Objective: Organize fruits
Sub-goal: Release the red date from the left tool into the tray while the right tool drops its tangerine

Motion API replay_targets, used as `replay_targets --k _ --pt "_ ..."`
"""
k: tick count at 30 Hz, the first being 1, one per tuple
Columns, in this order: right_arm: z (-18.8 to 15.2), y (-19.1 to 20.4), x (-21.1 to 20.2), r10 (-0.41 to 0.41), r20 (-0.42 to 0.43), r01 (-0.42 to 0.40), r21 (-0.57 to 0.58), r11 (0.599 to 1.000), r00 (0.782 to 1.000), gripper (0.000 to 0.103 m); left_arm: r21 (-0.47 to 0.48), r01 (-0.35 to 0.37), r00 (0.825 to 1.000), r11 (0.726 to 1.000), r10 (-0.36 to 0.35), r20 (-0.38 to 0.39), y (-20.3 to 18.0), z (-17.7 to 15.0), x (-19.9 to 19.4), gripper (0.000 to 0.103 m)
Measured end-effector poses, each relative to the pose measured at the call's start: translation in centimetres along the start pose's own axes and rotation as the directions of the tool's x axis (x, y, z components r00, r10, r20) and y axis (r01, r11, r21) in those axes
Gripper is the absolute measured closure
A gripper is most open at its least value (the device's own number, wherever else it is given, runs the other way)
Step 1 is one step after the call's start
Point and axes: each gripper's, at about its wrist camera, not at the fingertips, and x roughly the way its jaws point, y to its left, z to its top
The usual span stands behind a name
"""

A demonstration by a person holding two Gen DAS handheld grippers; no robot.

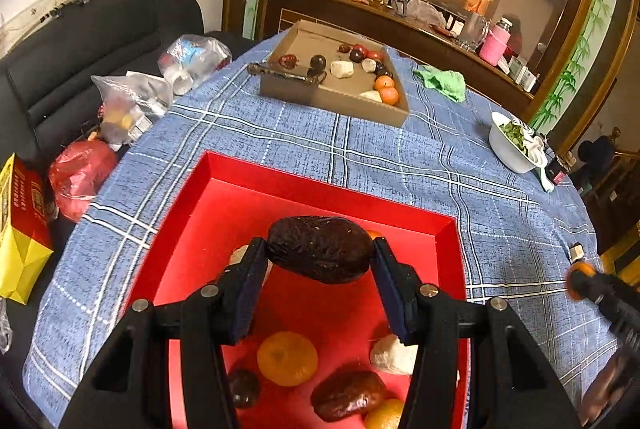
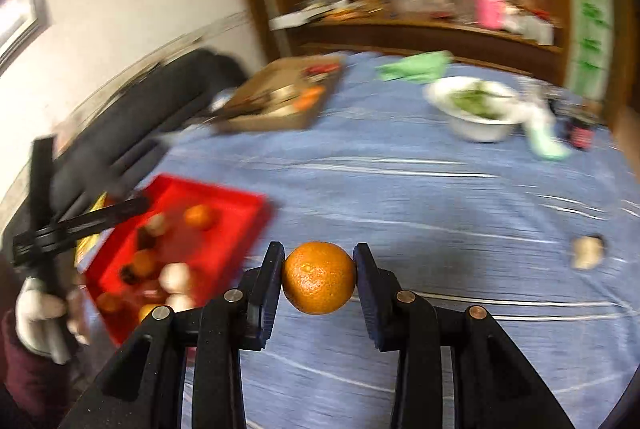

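Note:
My left gripper is shut on a dark wrinkled date-like fruit, held above the red tray. Below it in the tray lie a mandarin, a brown date, a white piece and a small dark fruit. My right gripper is shut on an orange mandarin over the blue checked cloth, to the right of the red tray. The right gripper with its mandarin shows at the left wrist view's right edge. A cardboard box at the far side holds several more fruits.
A white bowl with greens stands at the table's right, a green cloth behind it. A small pale object lies on the blue cloth. Plastic bags and a black sofa sit off the table's left edge.

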Motion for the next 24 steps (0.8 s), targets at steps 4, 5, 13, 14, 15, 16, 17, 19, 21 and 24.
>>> replay_targets --k 4,5,13,14,15,16,17,19,21,24 --pt "0.3 5.9 4.1 0.041 -0.051 -0.045 -0.082 0.996 0.998 0.064 -0.024 0.030 0.999 0.999 -0.031 -0.021 0.4 0.1 1.4 0.051" --pt "0.3 7.2 5.3 0.047 -0.065 -0.053 -0.098 0.994 0.997 0.064 -0.034 0.038 0.999 0.999 -0.038 -0.022 0.6 0.1 1.4 0.051" --pt "-0.3 11.6 9.9 0.075 -0.114 -0.089 -0.122 0.989 0.991 0.059 -0.124 0.090 0.995 0.988 -0.083 0.062 2.8 0.0 -1.2 0.038" --pt "-0.3 11.6 10.1 0.072 -0.118 -0.086 -0.119 0.989 0.990 0.058 -0.122 0.091 0.994 0.988 -0.083 0.071 2.8 0.1 -1.6 0.037" --pt "-0.4 11.6 10.2 0.073 -0.118 -0.086 -0.115 0.990 0.990 0.057 -0.115 0.089 0.993 0.989 -0.079 0.087 2.6 0.0 -2.4 0.037" --pt "-0.3 11.5 10.1 0.075 -0.117 -0.088 -0.112 0.990 0.990 0.056 -0.109 0.087 0.993 0.990 -0.077 0.095 2.5 0.0 -2.7 0.035" --pt "-0.4 11.3 9.8 0.073 -0.114 -0.085 -0.107 0.991 0.991 0.056 -0.101 0.085 0.992 0.991 -0.075 0.106 2.3 -0.1 -3.3 0.033" --pt "-0.5 10.8 9.2 0.070 -0.098 -0.079 -0.088 0.993 0.993 0.051 -0.086 0.087 0.988 0.993 -0.075 0.133 1.6 -0.4 -4.6 0.028" --pt "-0.7 10.0 8.2 0.071 -0.086 -0.077 -0.062 0.995 0.994 0.051 -0.077 0.106 0.983 0.991 -0.093 0.156 0.8 -0.8 -5.8 0.025" --pt "-1.0 8.8 6.6 0.057 -0.070 -0.061 -0.048 0.997 0.996 0.051 -0.073 0.149 0.976 0.986 -0.135 0.171 -0.4 -1.0 -7.1 0.023"
